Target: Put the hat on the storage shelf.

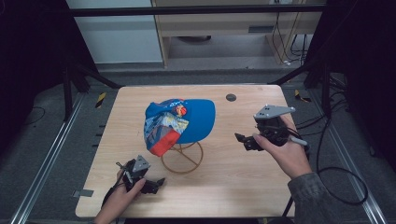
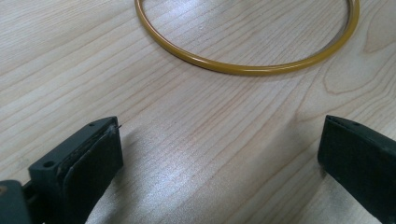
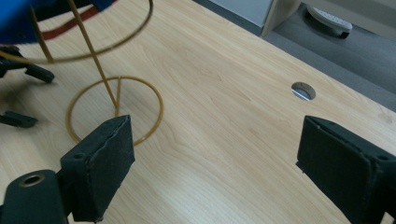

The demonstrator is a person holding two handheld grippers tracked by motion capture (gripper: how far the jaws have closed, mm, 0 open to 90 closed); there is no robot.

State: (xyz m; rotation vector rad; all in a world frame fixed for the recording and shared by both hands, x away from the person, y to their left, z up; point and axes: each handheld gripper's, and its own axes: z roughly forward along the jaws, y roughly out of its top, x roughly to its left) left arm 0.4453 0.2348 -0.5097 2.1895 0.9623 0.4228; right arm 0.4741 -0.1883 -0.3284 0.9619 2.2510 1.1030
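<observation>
Both grippers stand wide open and hold nothing. At lower left of the high view, the left gripper rests on the table near the gold wire stand. At right, the right gripper hovers beside the blue cap on that stand at centre.

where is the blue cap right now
In the high view the blue cap sits on top of the gold wire stand near the middle of the wooden table, between the left tongs and the right tongs.
</observation>
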